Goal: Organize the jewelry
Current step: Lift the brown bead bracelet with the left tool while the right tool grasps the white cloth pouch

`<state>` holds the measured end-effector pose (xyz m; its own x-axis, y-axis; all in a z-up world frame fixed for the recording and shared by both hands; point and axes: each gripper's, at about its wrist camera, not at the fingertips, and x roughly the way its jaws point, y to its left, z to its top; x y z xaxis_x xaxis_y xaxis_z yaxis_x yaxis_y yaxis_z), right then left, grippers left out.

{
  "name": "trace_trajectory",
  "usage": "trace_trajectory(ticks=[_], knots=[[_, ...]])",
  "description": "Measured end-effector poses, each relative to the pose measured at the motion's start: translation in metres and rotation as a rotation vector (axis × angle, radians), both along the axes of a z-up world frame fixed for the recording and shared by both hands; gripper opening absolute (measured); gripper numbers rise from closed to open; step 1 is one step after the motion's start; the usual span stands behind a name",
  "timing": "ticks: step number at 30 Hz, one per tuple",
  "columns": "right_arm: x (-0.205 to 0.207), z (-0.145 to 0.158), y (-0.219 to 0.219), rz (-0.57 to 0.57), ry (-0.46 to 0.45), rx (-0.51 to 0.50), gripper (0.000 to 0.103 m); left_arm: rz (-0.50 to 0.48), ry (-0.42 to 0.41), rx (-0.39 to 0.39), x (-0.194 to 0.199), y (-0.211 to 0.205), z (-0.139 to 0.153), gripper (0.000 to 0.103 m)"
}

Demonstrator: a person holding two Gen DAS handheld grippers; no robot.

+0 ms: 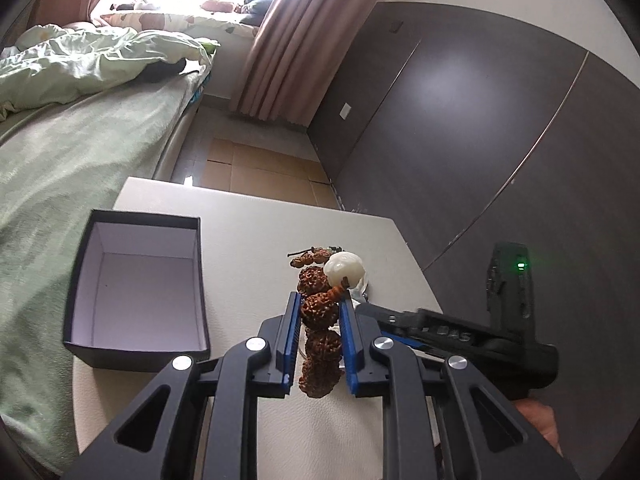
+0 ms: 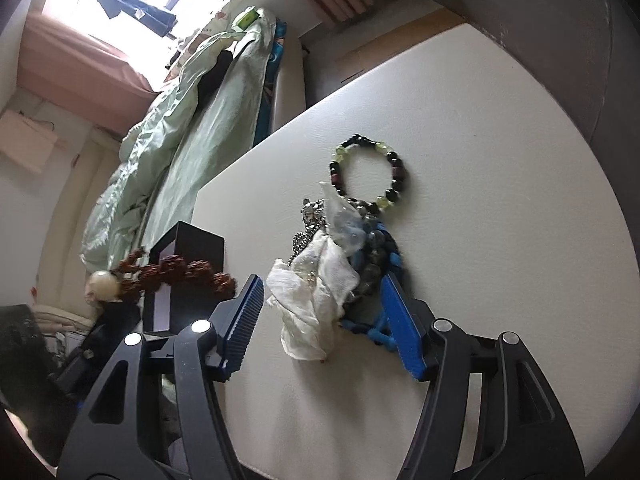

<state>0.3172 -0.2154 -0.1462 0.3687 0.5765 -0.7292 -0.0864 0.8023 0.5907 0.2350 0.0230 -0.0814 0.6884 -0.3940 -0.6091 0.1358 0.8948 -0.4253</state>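
Note:
My left gripper (image 1: 319, 304) is shut on a bracelet of knobbly brown seed beads (image 1: 319, 312) with a white bead (image 1: 344, 269), held above the white table (image 1: 248, 232). An open black box (image 1: 138, 292) with a pale inside stands to its left. My right gripper (image 2: 320, 292) is open, its fingers either side of a pile on the table: white cloth (image 2: 316, 300), blue cord (image 2: 380, 328), dark beads (image 2: 370, 268) and a metal chain (image 2: 310, 216). A black and yellow-green bead bracelet (image 2: 368, 172) lies beyond the pile. The brown bracelet (image 2: 176, 272) also shows in the right wrist view.
A bed with green bedding (image 1: 80, 128) runs along the table's left side. A dark wardrobe (image 1: 480, 120) stands to the right. The right gripper's body (image 1: 480, 336) sits close to the right of my left gripper. The black box (image 2: 188, 264) shows left of the pile.

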Motion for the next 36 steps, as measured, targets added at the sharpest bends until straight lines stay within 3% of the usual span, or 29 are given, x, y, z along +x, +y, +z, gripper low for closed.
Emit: trace_trajectory(ticks=[2,3,5,9,16,25,36], knots=[[0.001,-0.002,0.006,-0.002,-0.003,-0.015,0.038,0.001,-0.007,0.007,-0.005,0.002,0.005,0.017],[0.002,-0.002,0.009,-0.002,-0.003,-0.024,0.034,0.002,-0.011,0.010,-0.008,0.003,0.008,0.017],[0.003,-0.004,0.013,-0.005,-0.009,-0.048,0.002,0.005,-0.018,0.012,-0.012,0.004,0.014,0.017],[-0.001,0.006,0.004,-0.056,-0.053,-0.028,0.003,0.013,-0.034,0.018,-0.020,0.009,0.028,0.017],[-0.005,0.028,-0.004,-0.045,-0.115,0.112,0.003,0.050,-0.086,0.055,-0.037,0.024,0.064,0.017],[0.010,0.097,0.016,0.040,-0.330,0.235,0.003,0.124,-0.131,0.119,-0.048,0.055,0.105,0.017],[0.017,0.136,0.071,0.220,-0.445,0.304,0.003,0.187,-0.111,0.162,-0.036,0.083,0.103,0.017]])
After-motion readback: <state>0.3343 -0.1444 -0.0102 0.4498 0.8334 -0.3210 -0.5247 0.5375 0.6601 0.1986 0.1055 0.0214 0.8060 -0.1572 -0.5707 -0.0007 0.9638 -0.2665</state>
